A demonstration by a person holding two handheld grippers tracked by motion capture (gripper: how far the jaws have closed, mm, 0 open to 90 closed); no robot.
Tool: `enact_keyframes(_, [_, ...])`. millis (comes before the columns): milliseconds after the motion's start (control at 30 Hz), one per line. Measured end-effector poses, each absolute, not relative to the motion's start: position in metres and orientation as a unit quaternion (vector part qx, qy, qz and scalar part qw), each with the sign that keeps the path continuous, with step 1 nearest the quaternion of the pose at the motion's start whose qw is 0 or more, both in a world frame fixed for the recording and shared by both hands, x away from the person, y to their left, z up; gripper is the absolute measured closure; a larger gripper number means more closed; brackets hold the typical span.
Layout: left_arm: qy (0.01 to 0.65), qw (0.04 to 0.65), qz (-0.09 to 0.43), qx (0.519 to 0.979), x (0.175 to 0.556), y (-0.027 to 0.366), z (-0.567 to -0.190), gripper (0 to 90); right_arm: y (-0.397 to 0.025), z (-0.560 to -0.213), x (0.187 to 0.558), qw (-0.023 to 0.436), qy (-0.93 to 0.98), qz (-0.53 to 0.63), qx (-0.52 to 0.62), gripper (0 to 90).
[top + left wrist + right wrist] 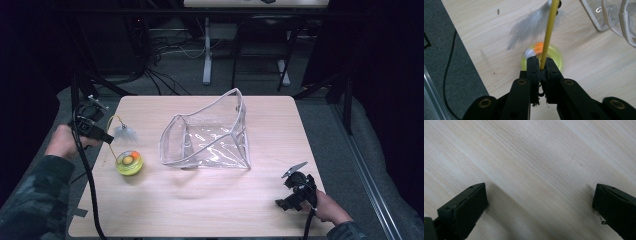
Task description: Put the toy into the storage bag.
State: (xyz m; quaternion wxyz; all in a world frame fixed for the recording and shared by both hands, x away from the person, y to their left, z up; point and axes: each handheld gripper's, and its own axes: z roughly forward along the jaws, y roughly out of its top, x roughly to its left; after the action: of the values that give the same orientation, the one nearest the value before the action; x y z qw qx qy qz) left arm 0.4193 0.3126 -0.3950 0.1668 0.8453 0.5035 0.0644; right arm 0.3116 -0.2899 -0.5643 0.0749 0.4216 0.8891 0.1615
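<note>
A pale wooden table (210, 200) stands on grey carpet (325, 125); beyond it, cables (165, 50) and a white stand (207, 55) in a dark room.

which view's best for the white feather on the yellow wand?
Left gripper view: the fluffy white feather is large and sharp at the tip of the thin yellow wand, which the left gripper clamps, above the round yellow-green toy base. High view shows the feather small and blurred. Right gripper view looks at bare wooden table.

Left tongs (540, 67) are clamped tight at the table's left edge; right tongs (540, 202) gape wide.
</note>
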Motion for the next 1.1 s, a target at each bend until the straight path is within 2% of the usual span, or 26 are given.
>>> enact_keyframes(600, [0.5, 0.164, 0.057, 0.848, 0.418, 0.315, -0.389, 88.0, -0.29, -0.563, 0.312, 0.074, 0.892, 0.156, 0.417, 0.0])
enact_keyframes(1100, [0.487, 0.167, 0.063, 0.855, 0.417, 0.315, -0.37, 88.0, -0.29, -0.564, 0.312, 0.074, 0.891, 0.158, 0.419, 0.0])
